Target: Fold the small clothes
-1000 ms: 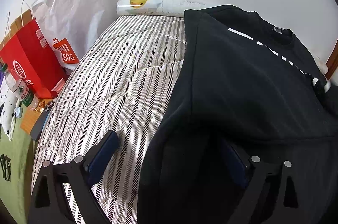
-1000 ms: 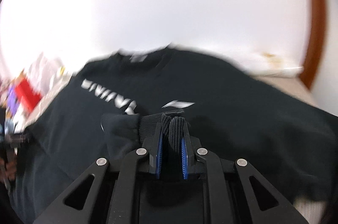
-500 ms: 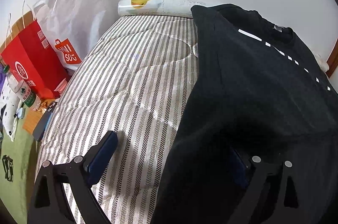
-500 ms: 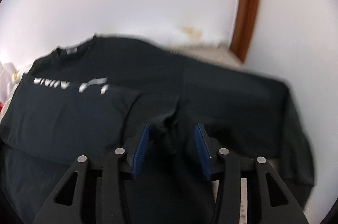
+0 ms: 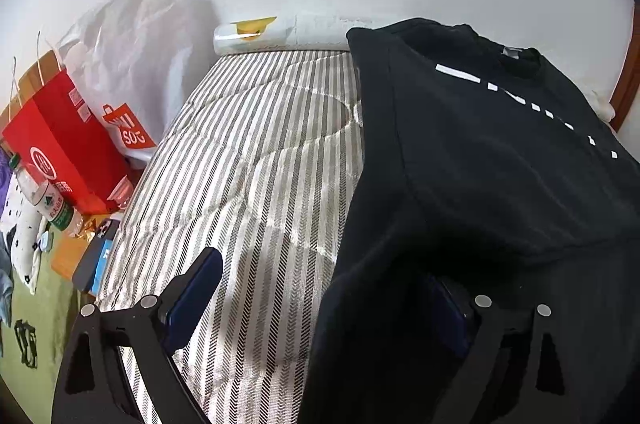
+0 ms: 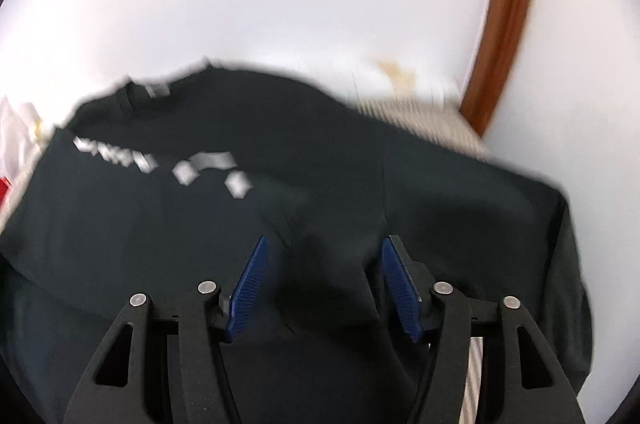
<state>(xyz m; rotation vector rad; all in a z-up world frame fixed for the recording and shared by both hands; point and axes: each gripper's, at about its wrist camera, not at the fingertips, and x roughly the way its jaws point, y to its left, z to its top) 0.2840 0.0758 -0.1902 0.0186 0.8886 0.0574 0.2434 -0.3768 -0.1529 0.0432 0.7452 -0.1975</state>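
Note:
A black sweatshirt with white lettering lies on a striped mattress, its left side folded in over the chest. My left gripper is wide open: one finger hangs over bare mattress, the other sits low against the shirt's lower left edge, partly hidden by dark cloth. In the blurred right wrist view, my right gripper hovers just above the sweatshirt. Its jaws are opening, and the blue pads stand apart. Black fabric lies beneath the gap, touched by neither pad.
Left of the mattress stand a red paper bag, a white plastic bag, a bottle and a phone. A white roll lies along the wall. A brown wooden frame rises at the right.
My right gripper opened and let go of the ribbed cuff it pinched, then swung right over the shirt. The shirt's left edge shifted right, baring more mattress. The left gripper stayed put.

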